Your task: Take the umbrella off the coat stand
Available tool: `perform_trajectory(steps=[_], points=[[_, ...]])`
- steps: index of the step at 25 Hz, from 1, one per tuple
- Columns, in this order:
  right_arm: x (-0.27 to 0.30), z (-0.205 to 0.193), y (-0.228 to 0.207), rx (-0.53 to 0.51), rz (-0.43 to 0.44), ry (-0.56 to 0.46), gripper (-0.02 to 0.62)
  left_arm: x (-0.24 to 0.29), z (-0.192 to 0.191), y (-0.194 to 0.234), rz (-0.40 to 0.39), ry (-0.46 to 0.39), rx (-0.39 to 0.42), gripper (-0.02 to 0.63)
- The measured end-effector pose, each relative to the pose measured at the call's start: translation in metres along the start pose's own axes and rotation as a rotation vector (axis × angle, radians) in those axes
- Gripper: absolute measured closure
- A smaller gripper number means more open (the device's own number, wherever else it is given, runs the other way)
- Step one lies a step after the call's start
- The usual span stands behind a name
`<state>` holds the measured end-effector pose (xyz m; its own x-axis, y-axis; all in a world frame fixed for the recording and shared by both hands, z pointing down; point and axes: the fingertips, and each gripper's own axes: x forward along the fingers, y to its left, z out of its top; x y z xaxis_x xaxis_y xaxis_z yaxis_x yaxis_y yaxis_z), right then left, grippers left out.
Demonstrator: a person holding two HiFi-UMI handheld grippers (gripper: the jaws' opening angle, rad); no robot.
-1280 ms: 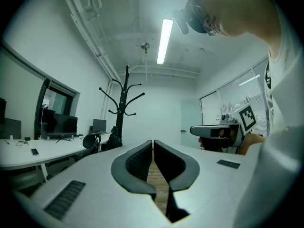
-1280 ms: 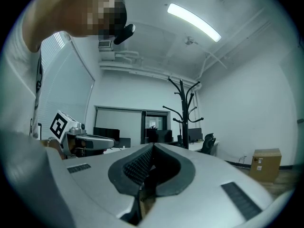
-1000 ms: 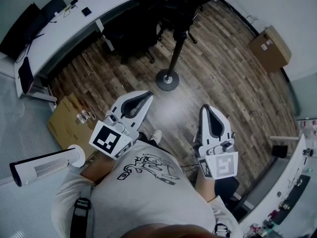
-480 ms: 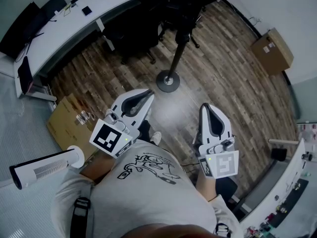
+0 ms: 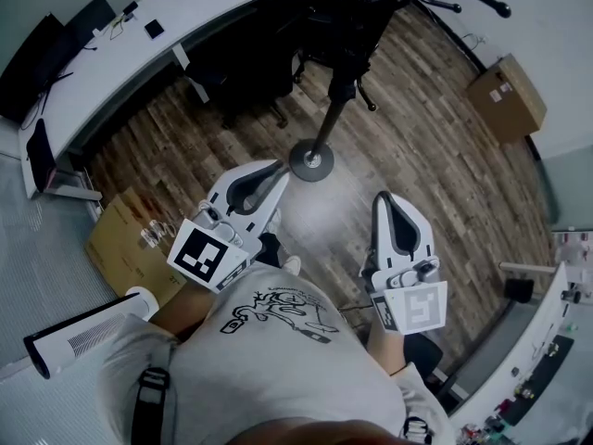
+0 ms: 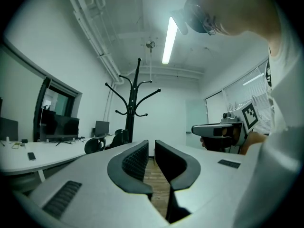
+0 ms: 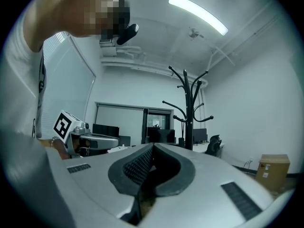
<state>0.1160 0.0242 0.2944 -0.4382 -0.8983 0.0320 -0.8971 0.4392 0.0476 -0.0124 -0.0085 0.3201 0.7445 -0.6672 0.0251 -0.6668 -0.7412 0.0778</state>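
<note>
The black coat stand (image 5: 332, 100) rises from a round base (image 5: 311, 159) on the wood floor, straight ahead of me. Its curved hooks show in the left gripper view (image 6: 137, 94) and the right gripper view (image 7: 191, 103). I cannot make out an umbrella on it in any view. My left gripper (image 5: 276, 170) points level at the stand, its tips just short of the base in the head view, jaws shut and empty (image 6: 151, 144). My right gripper (image 5: 384, 200) is level beside it, farther right, jaws shut with nothing in them (image 7: 153, 146).
A long curved white desk (image 5: 139, 54) with black office chairs (image 5: 250, 58) runs behind the stand. Cardboard boxes sit at far right (image 5: 505, 91) and near left (image 5: 125, 239). A white tower fan (image 5: 83, 332) lies at the left. A bench (image 5: 547, 341) lines the right.
The person and both grippers have moved forward toward the coat stand; its base now lies closer to the left gripper's tips. Both sets of jaws look the same.
</note>
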Motion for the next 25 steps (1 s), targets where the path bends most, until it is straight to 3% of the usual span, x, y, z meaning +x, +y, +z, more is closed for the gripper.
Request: perform_trajectory(steps=[16,25], points=[[0.125,0.014,-0.043,-0.024,-0.065,-0.012,0.586,0.084,0.005,0.112,-0.058,0.027,-0.014,0.472],[0.181,0.020,-0.064,-0.041,-0.095,-0.003,0.586,0.128,0.007,0.150,-0.117,0.040,-0.022,0.448]])
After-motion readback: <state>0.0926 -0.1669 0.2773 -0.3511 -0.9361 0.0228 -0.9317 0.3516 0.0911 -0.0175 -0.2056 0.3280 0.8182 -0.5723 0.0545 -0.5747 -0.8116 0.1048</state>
